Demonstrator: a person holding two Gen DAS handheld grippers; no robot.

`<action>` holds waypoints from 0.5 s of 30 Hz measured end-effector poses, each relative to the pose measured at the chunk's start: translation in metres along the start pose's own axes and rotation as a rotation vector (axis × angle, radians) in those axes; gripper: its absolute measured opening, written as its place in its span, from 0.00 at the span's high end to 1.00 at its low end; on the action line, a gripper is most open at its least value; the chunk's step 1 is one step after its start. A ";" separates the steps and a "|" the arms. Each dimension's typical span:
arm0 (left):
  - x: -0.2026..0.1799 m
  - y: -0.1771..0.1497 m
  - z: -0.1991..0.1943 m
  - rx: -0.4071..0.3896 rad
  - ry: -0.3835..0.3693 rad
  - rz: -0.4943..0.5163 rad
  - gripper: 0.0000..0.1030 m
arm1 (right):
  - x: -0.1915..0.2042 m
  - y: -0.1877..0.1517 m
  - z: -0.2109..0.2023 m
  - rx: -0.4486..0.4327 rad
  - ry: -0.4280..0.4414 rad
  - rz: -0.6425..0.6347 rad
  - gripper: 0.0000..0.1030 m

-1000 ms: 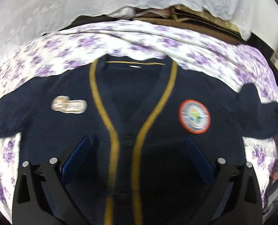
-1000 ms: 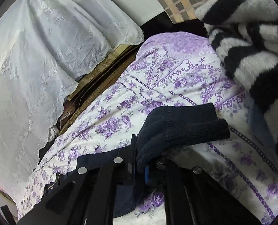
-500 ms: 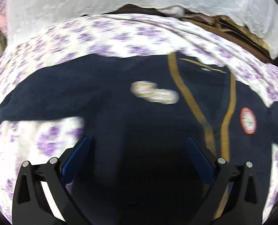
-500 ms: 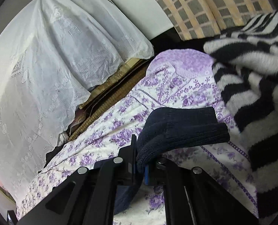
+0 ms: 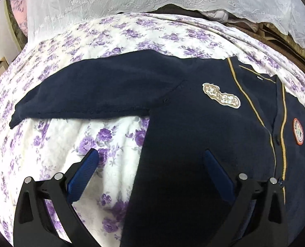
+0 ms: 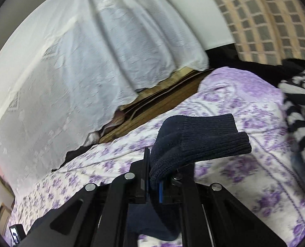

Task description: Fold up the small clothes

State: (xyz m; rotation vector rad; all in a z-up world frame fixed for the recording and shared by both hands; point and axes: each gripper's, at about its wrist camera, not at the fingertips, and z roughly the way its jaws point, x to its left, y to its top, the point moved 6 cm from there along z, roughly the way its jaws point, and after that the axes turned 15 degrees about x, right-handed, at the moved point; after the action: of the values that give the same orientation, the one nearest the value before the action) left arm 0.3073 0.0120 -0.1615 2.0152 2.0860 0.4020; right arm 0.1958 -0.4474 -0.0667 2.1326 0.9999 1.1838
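— Navy knit: what lies on the bed?

— A dark blue cardigan (image 5: 193, 127) with mustard piping down its front lies spread flat, front up, on a white bedsheet (image 5: 55, 144) printed with purple flowers. One sleeve (image 5: 94, 96) stretches out to the left across the sheet. A cream name patch (image 5: 221, 98) sits on the chest, and a round orange-rimmed badge (image 5: 298, 131) lies further right, past the piping.

— Where is the left gripper (image 5: 150, 173)?

— It hangs over the near left part of the garment with its blue-padded fingers (image 5: 84, 175) spread wide apart, gripping nothing. One finger is over the bare sheet, the other over the cardigan's body.

— And the right gripper (image 6: 154, 185)?

— Its fingers are pressed together on the other sleeve's ribbed cuff (image 6: 199, 138), which sticks out folded beyond the tips, lifted above the sheet.

— What else is around?

— A white lace curtain (image 6: 80, 61) hangs at the far side of the bed. A black-and-white striped knit (image 6: 300, 107) lies at the right edge, with a checked cloth (image 6: 265, 16) behind it.
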 end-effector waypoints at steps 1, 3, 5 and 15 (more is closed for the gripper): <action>0.002 0.000 0.001 0.006 -0.011 -0.004 0.04 | 0.009 -0.001 0.002 0.006 0.005 -0.015 0.93; 0.005 0.002 0.006 0.027 -0.047 -0.024 0.04 | 0.022 -0.002 0.006 0.015 0.010 -0.034 0.93; 0.008 0.002 0.008 0.037 -0.071 -0.039 0.04 | 0.038 -0.003 0.010 0.023 0.015 -0.059 0.93; 0.007 0.000 0.008 0.035 -0.065 -0.041 0.04 | 0.109 -0.011 0.029 0.051 0.049 -0.161 0.93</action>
State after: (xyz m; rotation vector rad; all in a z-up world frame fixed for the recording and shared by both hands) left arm 0.3099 0.0194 -0.1687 1.9742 2.1053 0.2914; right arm 0.2551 -0.3566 -0.0352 2.0271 1.2118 1.1486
